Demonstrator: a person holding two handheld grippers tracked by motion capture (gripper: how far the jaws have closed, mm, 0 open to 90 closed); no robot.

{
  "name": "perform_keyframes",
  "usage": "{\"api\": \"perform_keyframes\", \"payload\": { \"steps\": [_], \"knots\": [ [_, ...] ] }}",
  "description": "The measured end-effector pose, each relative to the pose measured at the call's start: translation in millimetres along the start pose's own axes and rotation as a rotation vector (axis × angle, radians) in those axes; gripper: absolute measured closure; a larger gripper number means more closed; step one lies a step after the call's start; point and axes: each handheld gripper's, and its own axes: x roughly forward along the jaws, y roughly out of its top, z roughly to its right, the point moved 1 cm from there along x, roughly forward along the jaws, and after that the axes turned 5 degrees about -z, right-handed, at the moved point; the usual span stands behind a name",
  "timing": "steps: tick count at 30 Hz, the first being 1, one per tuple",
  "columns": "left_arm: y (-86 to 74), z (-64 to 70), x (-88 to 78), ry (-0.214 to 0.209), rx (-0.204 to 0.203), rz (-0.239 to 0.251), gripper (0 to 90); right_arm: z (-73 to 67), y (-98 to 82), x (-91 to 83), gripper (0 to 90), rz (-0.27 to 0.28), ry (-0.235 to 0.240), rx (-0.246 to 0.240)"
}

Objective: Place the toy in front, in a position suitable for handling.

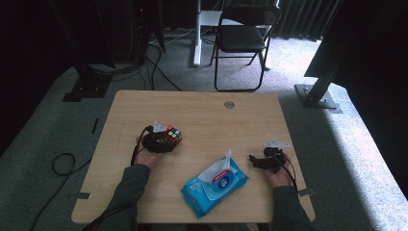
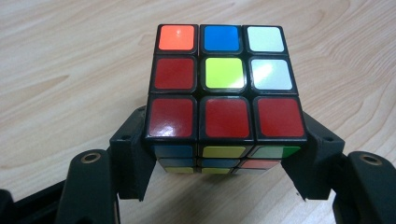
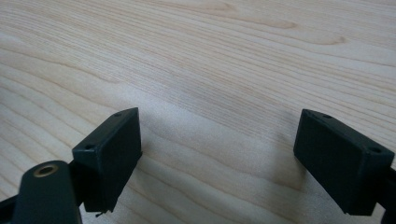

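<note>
The left gripper (image 2: 224, 186) pinches the colourful plastic puzzle cube (image 2: 224, 100) just over the pale wooden table (image 1: 202, 115), so the grab looks done; the right gripper (image 3: 217, 158) rests spread apart (holding nothing)

Wipes pack (image 1: 214, 187) between both hands; elsewhere bare table (image 1: 202, 115).

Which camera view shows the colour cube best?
The left gripper view: the colour cube is close and sharp between the left tongs, which are closed on its sides, so each sticker is readable. The high view shows it small and far, partly covered by the tongs. The right gripper view shows bare table between open tongs.
</note>
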Motion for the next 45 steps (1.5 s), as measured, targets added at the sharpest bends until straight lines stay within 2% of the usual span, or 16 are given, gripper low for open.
{"api": "perform_keyframes", "payload": {
  "steps": [20,27,30,38,45],
  "knots": [
    [-8.8,0.2,3.1,0.005,0.008,-0.009,34.0,0.1,0.0,0.0,14.7,0.0,0.0,0.0],
    [-9.1,0.6,3.4,0.018,0.015,-0.012,34.0,0.4,0.2,0.1,14.7,0.0,0.003,-0.003],
    [-8.9,-0.7,3.0,0.008,0.01,-0.015,33.9,0.4,0.2,0.1,14.7,-0.001,0.003,-0.004],
    [-11.2,-6.4,-0.3,-0.017,-0.02,0.007,27.5,0.9,0.1,-0.1,15.5,0.0,0.009,-0.011],
    [-13.7,-8.0,-8.1,-0.013,-0.017,0.031,25.4,0.9,0.1,-0.1,15.6,0.0,0.01,-0.012]
  ]
}}
